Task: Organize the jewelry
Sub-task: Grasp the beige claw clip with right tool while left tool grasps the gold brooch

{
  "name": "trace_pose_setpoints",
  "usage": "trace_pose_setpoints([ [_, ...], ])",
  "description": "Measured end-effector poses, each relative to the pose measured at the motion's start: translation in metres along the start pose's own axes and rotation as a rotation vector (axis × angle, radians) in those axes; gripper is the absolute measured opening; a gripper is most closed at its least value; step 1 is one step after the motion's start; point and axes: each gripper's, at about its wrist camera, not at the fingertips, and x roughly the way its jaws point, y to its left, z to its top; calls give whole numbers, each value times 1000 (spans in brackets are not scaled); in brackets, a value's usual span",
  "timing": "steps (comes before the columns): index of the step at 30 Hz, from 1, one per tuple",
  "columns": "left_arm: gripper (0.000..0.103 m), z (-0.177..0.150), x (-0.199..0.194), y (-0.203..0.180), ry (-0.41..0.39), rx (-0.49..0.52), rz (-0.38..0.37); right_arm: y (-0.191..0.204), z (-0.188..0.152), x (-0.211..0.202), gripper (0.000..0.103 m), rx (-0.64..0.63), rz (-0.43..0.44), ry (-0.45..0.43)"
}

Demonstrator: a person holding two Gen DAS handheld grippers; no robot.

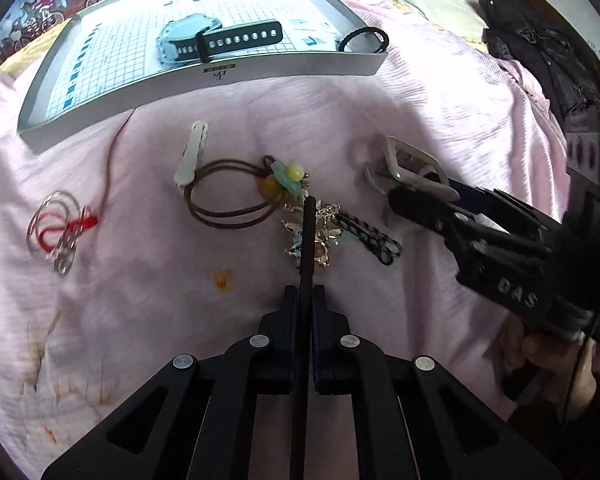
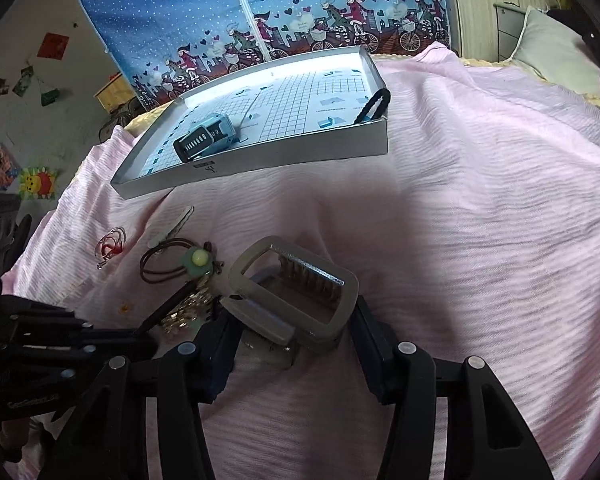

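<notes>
Right claw (image 2: 290, 320) grips hair clip (image 2: 296, 292); comb teeth visible right-wrist only.

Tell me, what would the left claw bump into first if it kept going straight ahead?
Probably the gold charm cluster, just beyond the thin black stick that the left claw pinches. Depth is uncertain; the flower hair tie lies farther on.
</notes>
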Motion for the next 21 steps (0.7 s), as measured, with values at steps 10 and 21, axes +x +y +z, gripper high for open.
trace_pose_setpoints([
  [10, 3, -6, 1, 6, -53, -34, -18, -5, 0, 3, 56, 20, 33, -14],
  [21, 3, -42, -24, -6, -205, -55, -46, 1, -1, -10, 55, 2, 53, -70],
])
